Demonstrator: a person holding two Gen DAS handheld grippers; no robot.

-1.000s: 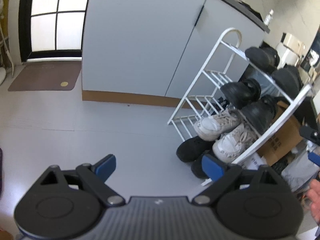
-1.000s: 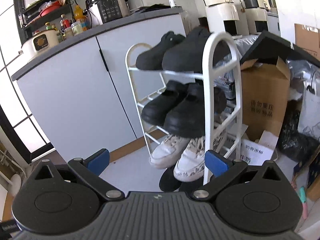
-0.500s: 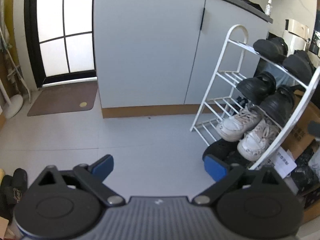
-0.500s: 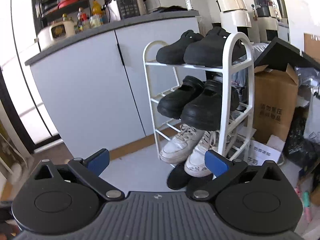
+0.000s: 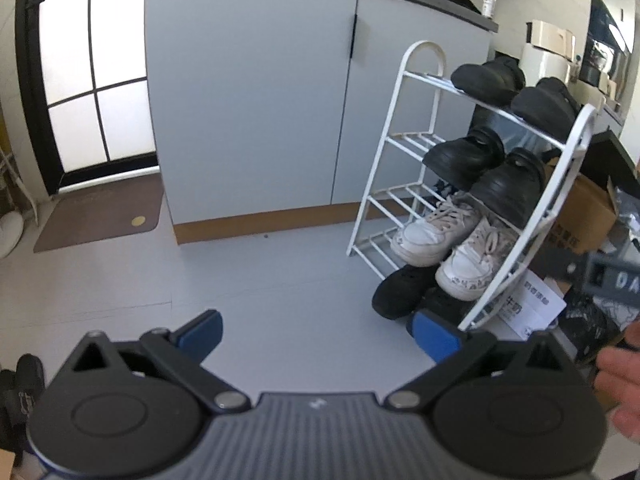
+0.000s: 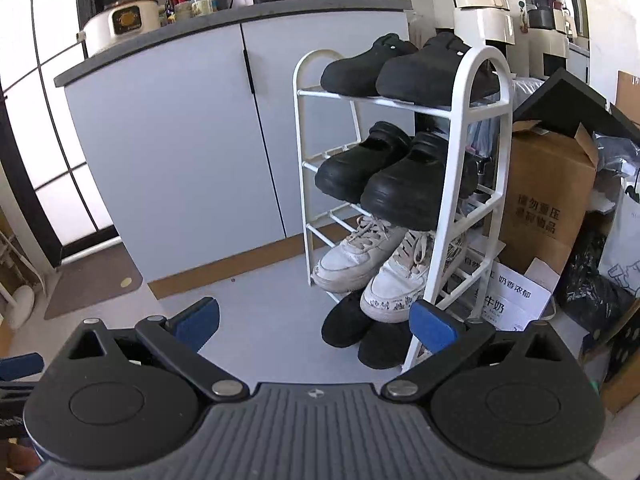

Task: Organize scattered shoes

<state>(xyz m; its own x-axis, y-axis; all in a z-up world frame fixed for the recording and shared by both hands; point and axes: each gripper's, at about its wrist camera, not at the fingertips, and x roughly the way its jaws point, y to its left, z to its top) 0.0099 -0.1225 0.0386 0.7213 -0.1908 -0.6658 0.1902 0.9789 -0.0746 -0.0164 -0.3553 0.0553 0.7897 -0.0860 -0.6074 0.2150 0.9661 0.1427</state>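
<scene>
A pale grey floor ran up to a grey two-door cabinet with a wooden plinth and a dark countertop crowded with cookers and bottles. To its left stood a glazed door with black bars, bright with daylight, and a brown mat before it. At the right, a cardboard box stood among what looked like dark bags against a white wall.

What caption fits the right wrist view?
Open right gripper faces a white shoe rack holding black shoes and white sneakers.
</scene>
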